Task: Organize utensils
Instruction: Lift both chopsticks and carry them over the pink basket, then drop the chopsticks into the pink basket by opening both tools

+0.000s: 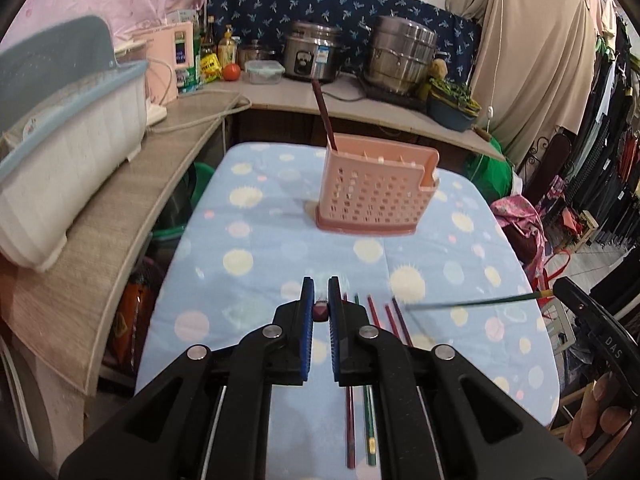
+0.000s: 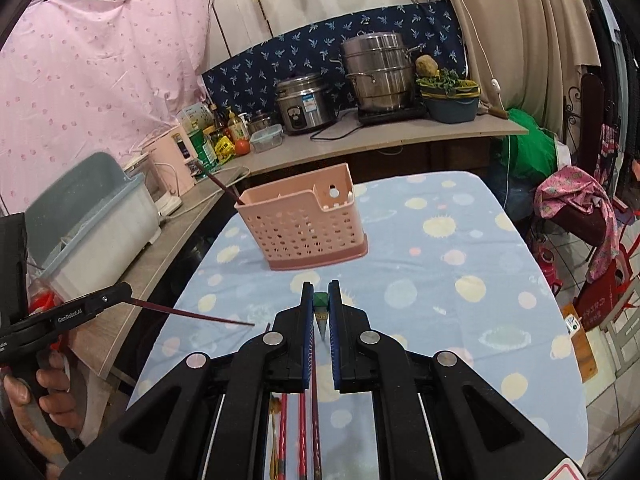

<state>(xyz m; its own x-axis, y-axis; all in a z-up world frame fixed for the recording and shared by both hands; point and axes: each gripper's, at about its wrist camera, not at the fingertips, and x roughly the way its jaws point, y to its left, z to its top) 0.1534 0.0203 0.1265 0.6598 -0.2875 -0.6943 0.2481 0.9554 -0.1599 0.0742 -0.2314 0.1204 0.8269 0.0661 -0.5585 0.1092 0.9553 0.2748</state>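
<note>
Our left gripper [image 1: 321,312] pinches a dark red chopstick [image 2: 192,314], right gripper [image 2: 320,312] a green chopstick [image 1: 472,303], both short of the pink perforated plastic holder [image 1: 376,194].

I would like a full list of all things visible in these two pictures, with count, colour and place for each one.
utensil holder: 1, pink, perforated, upright on the table, far end
chopstick in holder: 1, dark red, leaning in its left end
chopsticks on table: several, red and green, lying near the grippers
table: 1, light blue cloth with pale dots
dish rack: 1, white and blue, on the left counter
rice cooker: 1, silver, back counter
steamer pot: 1, silver, back counter
tomato: 1, red, back counter
left gripper: shut on a dark red chopstick
right gripper: shut on a green chopstick
</note>
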